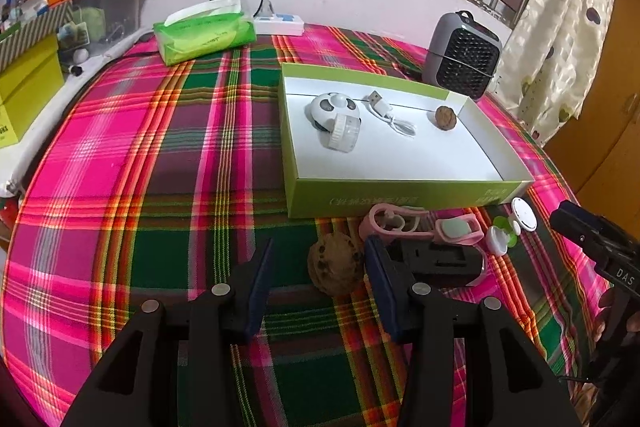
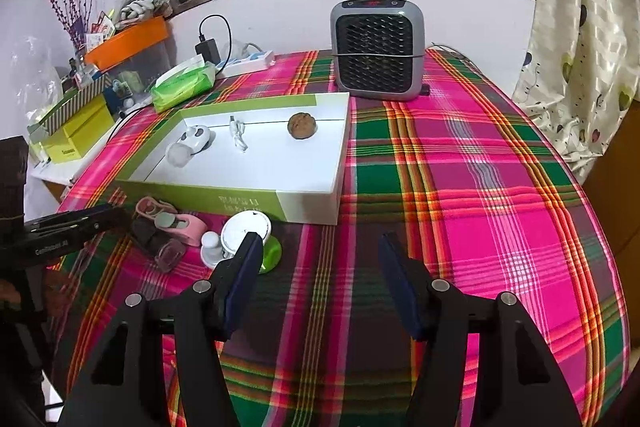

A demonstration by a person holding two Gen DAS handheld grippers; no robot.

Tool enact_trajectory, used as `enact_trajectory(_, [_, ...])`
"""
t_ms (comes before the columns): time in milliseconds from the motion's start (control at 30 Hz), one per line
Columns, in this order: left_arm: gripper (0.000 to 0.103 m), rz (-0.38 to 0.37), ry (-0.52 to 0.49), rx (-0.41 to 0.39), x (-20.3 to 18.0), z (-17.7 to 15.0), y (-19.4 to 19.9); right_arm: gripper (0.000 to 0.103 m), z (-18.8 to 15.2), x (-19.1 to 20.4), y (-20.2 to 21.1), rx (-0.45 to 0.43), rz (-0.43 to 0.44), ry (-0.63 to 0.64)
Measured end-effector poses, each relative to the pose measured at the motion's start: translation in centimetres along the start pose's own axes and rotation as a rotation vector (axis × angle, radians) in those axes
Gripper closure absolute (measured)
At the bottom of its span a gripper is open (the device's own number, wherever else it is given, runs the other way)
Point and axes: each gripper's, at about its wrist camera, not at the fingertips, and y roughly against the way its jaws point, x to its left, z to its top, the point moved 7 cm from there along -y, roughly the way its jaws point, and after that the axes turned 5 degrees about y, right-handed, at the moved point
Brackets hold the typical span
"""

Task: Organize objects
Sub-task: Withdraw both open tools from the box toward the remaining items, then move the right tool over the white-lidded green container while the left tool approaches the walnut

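walnut sits between the wide-open left tongs, lined up for a grab; right tongs gape empty, box waiting.

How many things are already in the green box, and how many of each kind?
Inside the green box:
Walnuts: 1
White USB cables: 1
White round gadgets: 1
Total: 3
One more walnut sits outside on the cloth, between the open fingers of the left gripper.
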Motion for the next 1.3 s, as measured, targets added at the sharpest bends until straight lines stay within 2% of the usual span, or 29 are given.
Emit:
enact_trajectory(667, [0.059,-0.008,0.02,0.015,0.3,0.0,-0.5,0.042,0.0,1.4,-0.6,0.017,0.028,0.015])
enact_trajectory(967, [0.071,-0.004,0.031,0.013,0.9,0.0,-0.4,0.042,0.2,2.9,-1.4,0.021,0.061,0.015])
enact_trajectory(1300, [0.071,-0.005,0.03,0.014,1.0,0.0,-0.4,0.042,0.8,3.7,-2.6,0.03,0.045,0.035])
